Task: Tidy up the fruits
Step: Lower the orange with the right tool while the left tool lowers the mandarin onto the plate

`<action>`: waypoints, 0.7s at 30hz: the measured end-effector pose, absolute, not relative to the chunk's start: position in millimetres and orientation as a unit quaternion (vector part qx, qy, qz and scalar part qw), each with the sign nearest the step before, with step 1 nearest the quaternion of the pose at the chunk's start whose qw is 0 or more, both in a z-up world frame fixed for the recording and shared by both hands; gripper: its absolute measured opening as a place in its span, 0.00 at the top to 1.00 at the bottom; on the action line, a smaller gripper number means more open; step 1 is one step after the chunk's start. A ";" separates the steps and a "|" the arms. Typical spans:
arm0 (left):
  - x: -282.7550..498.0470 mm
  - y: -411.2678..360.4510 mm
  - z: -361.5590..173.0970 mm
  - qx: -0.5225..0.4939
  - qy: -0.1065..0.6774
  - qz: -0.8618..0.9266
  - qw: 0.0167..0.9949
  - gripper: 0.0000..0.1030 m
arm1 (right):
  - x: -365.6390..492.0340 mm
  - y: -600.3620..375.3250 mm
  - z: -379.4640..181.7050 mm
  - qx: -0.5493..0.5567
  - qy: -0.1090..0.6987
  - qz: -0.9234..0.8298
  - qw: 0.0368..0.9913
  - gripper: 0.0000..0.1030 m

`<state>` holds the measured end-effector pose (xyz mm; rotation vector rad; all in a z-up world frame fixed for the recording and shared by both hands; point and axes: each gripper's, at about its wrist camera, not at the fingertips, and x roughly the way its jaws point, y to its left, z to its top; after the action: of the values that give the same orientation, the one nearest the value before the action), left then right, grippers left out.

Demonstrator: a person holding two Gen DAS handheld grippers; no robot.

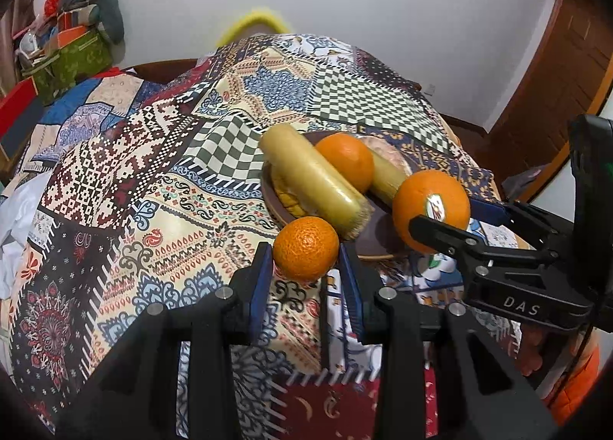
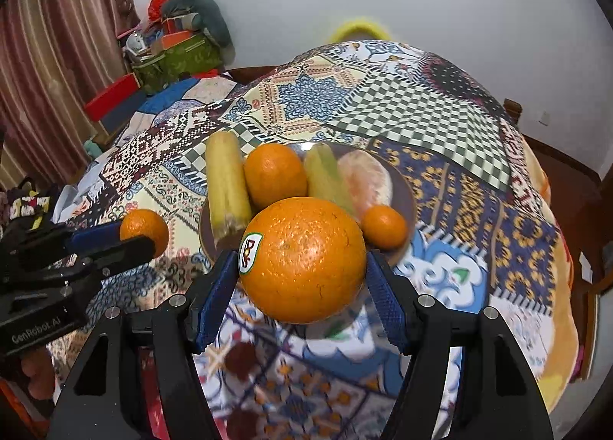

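Note:
A brown plate [image 1: 377, 239] [image 2: 408, 191] on the patterned cloth holds two yellow-green stalk pieces [image 1: 314, 175] [image 2: 226, 187], an orange [image 1: 346, 160] [image 2: 274, 174], a peeled citrus piece [image 2: 367, 175] and a small mandarin [image 2: 385, 227]. My left gripper [image 1: 306, 260] [image 2: 143, 235] is shut on a small mandarin [image 1: 305, 248] [image 2: 140, 223], just left of the plate's near rim. My right gripper [image 2: 302, 267] [image 1: 440, 216] is shut on a large orange with a Dole sticker [image 2: 306, 260] [image 1: 431, 206], held over the plate's near edge.
The patchwork tablecloth [image 1: 153, 179] [image 2: 479, 172] covers the whole table. A cluttered shelf with boxes and a grey cushion [image 1: 76, 38] [image 2: 180, 41] stands at the back left. A wooden door [image 1: 555, 76] is at the right, a white wall behind.

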<state>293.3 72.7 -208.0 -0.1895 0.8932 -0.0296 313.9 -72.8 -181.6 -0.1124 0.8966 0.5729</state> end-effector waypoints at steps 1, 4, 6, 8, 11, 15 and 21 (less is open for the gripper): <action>295.1 74.9 -209.5 -0.093 0.431 -0.014 0.897 0.66 | 316.3 -70.1 -182.5 -0.055 0.428 0.274 0.860 0.38; 298.4 79.1 -211.4 -0.095 0.430 -0.014 0.898 0.66 | 319.7 -64.5 -182.6 -0.060 0.423 0.278 0.860 0.37; 301.5 81.1 -212.5 -0.095 0.429 -0.014 0.898 0.66 | 322.1 -63.2 -183.9 -0.062 0.423 0.279 0.860 0.37; 305.5 82.9 -213.6 -0.097 0.428 -0.014 0.898 0.66 | 323.0 -61.7 -186.5 -0.067 0.421 0.277 0.861 0.37; 309.0 82.1 -214.4 -0.098 0.428 -0.016 0.898 0.66 | 324.6 -63.6 -192.1 -0.069 0.427 0.278 0.858 0.37; 314.6 76.9 -214.7 -0.093 0.428 -0.021 0.899 0.66 | 327.9 -67.6 -193.2 -0.057 0.430 0.286 0.854 0.37; 328.6 67.3 -225.6 -0.083 0.442 -0.025 0.893 0.66 | 328.1 -68.5 -193.5 -0.057 0.432 0.287 0.853 0.37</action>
<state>328.6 67.3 -225.6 -0.1721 0.9170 -0.0515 328.1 -68.5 -193.5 -0.1202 0.9083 0.6038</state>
